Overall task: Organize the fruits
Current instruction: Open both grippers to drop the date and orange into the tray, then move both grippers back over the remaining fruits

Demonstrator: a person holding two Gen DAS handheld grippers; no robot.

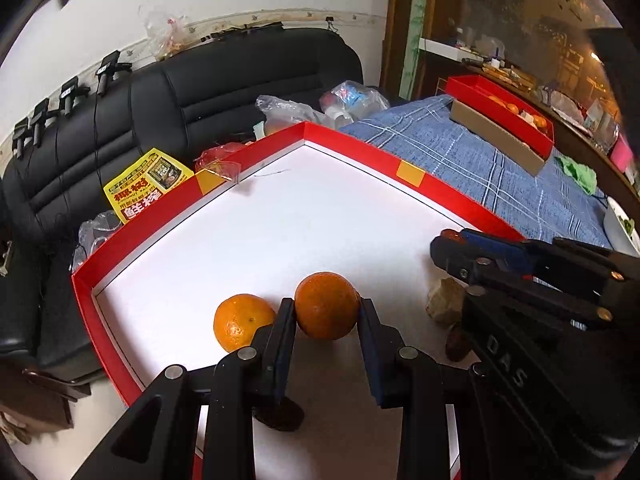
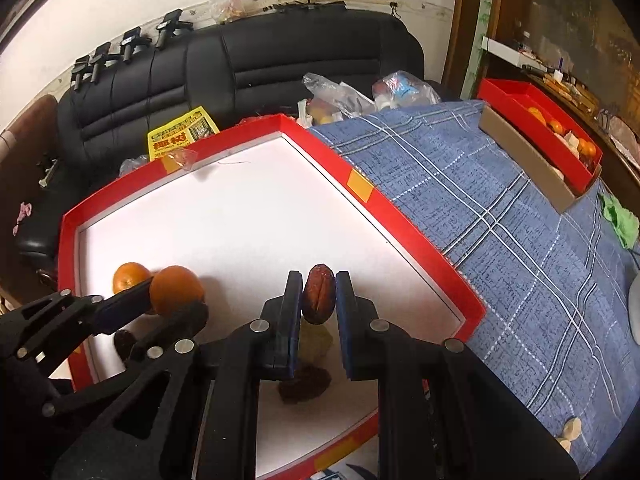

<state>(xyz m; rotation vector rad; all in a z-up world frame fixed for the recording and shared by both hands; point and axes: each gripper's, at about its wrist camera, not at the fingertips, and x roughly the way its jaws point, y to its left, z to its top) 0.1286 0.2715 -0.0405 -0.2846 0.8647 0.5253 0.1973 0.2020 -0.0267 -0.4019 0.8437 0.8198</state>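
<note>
Here, left tool gripping orange, right tool clamping date, seen only rightward.

Both views are fisheye: straight edges of the red-rimmed, white-floored cardboard tray bow outward, and the corners fall to black vignette. Indoor light from above is even and fairly bright on the tray floor, near blown-out white at its centre. A soft, short shadow sits under the round orange mandarin held above that floor. The dark wooden cabinet beyond the tray's far right corner is dim, yellowish and grainy. Near black gripper bodies are slightly soft.
</note>
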